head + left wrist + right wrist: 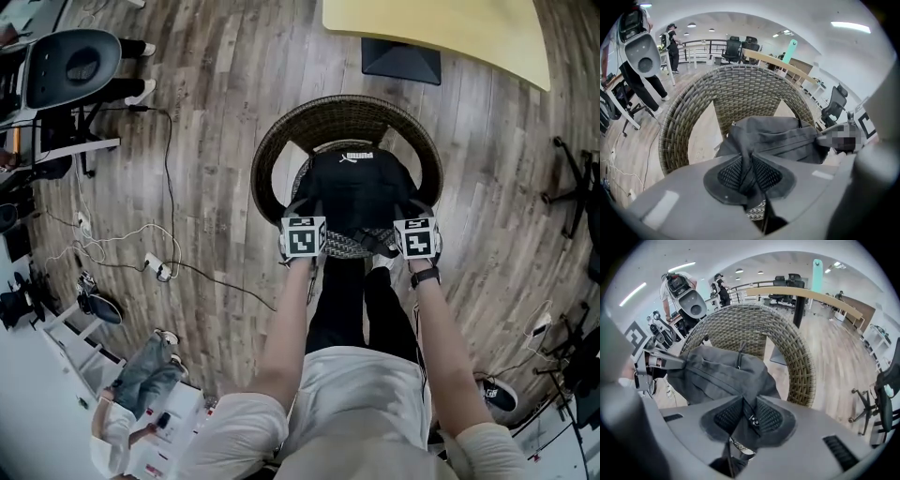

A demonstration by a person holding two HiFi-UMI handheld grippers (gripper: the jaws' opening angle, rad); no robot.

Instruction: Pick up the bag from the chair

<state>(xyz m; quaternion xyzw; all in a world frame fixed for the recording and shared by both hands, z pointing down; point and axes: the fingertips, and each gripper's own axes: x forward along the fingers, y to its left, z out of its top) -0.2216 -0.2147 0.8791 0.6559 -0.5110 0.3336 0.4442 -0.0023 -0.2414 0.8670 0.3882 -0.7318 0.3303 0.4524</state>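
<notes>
A black bag (361, 192) rests on the seat of a round wicker chair (281, 141) in the head view. My left gripper (303, 236) is shut on the bag's near left edge, and my right gripper (417, 238) is shut on its near right edge. In the left gripper view, dark bag fabric (749, 171) is pinched between the ribbed pads, with the bag (778, 138) spread out beyond. The right gripper view shows the bag's fabric (749, 420) clamped between the pads, with the rest of the bag (722, 373) against the wicker chair back (787, 343).
A pale desk (441, 33) stands beyond the chair, with a dark mat (401, 61) under it. Cables (141, 244) lie on the wooden floor at left, near an office chair (75, 66). Another person's legs (145, 375) show at lower left. A chair base (572, 183) stands at right.
</notes>
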